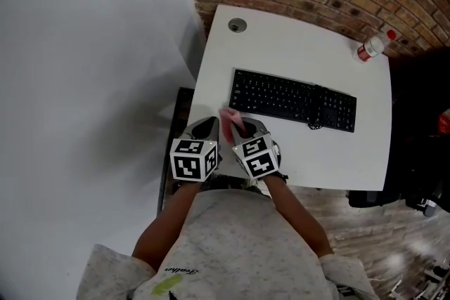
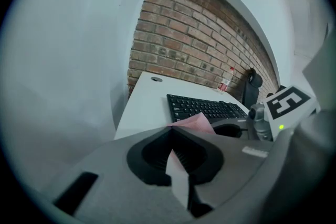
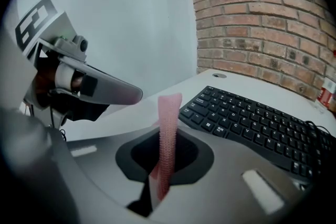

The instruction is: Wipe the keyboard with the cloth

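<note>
Keyboard (image 1: pixel 293 100) lengthwise left-to-right across table (image 1: pixel 302 53)

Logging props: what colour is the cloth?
The cloth is pink, clearest in the right gripper view.

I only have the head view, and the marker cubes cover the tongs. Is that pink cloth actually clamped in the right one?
Observer: Yes. In the right gripper view the right tongs are shut on the cloth, which stands up between them as a narrow pink strip.
Operator: And the left one, is it holding anything?
Observer: The left tongs are shut on the cloth as well. The left gripper view shows a pale strip of it pinched between them. Its pink end pokes out past their tips, toward the keyboard.
</note>
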### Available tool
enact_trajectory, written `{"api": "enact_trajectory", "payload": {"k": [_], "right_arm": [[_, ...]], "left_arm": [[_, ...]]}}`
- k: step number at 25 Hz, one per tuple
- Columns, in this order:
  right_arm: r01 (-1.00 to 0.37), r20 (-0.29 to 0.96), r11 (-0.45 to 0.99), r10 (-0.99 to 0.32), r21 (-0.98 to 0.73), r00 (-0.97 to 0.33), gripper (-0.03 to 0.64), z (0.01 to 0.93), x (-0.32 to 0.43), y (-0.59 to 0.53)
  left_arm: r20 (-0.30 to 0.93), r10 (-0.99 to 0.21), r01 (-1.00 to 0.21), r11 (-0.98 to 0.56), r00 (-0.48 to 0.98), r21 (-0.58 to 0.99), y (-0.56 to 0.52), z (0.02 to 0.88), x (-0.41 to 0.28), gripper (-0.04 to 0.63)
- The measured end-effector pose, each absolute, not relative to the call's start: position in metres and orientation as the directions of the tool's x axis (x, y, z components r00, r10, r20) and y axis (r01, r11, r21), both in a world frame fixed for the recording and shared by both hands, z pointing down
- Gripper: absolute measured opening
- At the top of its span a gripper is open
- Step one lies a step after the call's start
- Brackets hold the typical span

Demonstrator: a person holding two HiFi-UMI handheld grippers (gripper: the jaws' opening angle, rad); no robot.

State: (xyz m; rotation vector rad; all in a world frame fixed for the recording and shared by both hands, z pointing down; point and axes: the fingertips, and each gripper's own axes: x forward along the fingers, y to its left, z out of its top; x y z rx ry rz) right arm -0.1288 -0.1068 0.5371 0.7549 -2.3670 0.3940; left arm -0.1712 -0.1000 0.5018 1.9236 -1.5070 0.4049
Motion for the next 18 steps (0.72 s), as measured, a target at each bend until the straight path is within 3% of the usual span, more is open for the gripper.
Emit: {"api": "enact_trajectory", "payload": {"k": [18], "right_arm": [[-0.712,0.699,0.701,-0.484,-0.050,-0.526,0.023,0.545,-0.113,-0.112]], "left_arm": [[0.585,-0.656,-0.878,-0.332,0.477,0.344,-0.127,0.511,-0.148,-0.011]]}}
